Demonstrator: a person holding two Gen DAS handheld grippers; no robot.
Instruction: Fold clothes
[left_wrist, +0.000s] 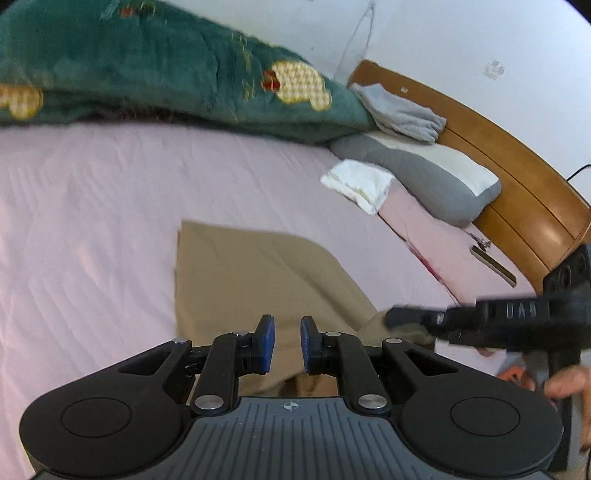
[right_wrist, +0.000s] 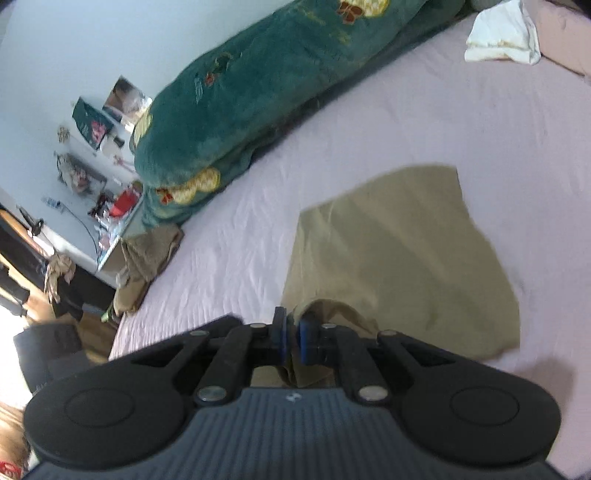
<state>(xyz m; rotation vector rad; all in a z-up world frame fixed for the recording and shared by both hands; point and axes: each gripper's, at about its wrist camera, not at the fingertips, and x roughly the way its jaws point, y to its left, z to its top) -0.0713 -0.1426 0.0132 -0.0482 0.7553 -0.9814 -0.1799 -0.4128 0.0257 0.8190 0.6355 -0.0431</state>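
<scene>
Khaki garment (right_wrist: 399, 258) in right gripper (right_wrist: 292, 341)

Counted on the pink bed sheet (left_wrist: 92, 221):

- Tan garments: one (left_wrist: 258, 273), laid at centre.
- Green blankets: one (left_wrist: 147, 66), at 11 o'clock.
- Grey-and-cream pillows: one (left_wrist: 436, 173), at 2 o'clock.
- White folded cloths: one (left_wrist: 360, 184), beside the pillow.
- Grey cloths: one (left_wrist: 402, 112), at 1 o'clock.
- Wooden headboards: one (left_wrist: 517, 170), at 3 o'clock.
- Grippers: two, the left gripper (left_wrist: 287, 345) and the right gripper (right_wrist: 291, 341).
</scene>
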